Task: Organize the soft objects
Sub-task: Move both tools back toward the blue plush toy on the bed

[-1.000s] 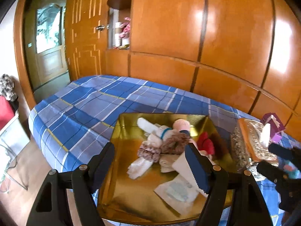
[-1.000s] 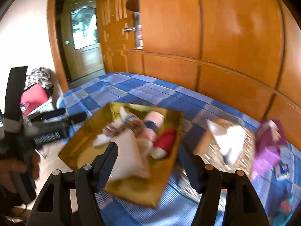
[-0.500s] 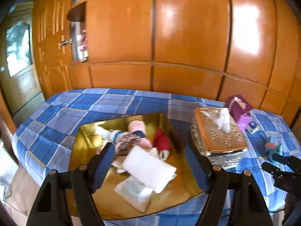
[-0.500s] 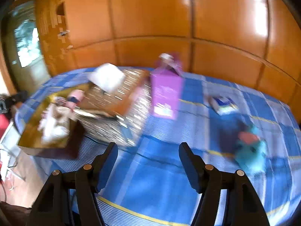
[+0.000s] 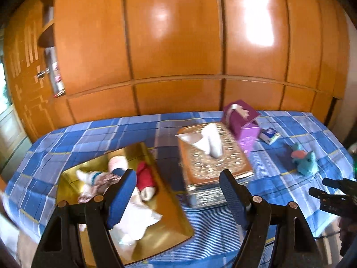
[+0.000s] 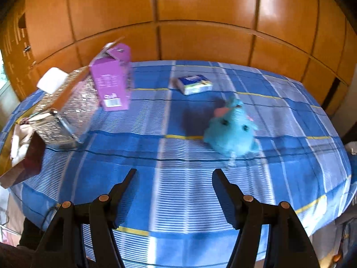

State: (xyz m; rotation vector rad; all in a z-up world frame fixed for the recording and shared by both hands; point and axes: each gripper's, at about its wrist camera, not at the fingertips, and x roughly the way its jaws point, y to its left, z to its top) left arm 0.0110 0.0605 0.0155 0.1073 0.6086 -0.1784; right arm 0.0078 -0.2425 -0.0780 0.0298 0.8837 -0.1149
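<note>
Bed [image 6: 178,178] under blue plaid cover, wood-panelled wall [image 5: 178,44] behind. Only your left view shows inside the gold tray [image 5: 171,218]: soft toys piled there. Your right view faces the teal plush [image 6: 232,131], alone on the cover. Your left gripper [image 5: 178,192] and right gripper [image 6: 174,187]: both spread, empty.

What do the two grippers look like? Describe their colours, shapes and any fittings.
The left gripper has a black frame of angular struts with triangular cut-outs and copper-coloured rivets at the joints. Its two fingers are broad, wedge-shaped and faced with blue pads. The right gripper has the same black frame and rivets, and its fingers look dark blue to black. No cables or markings show.
</note>
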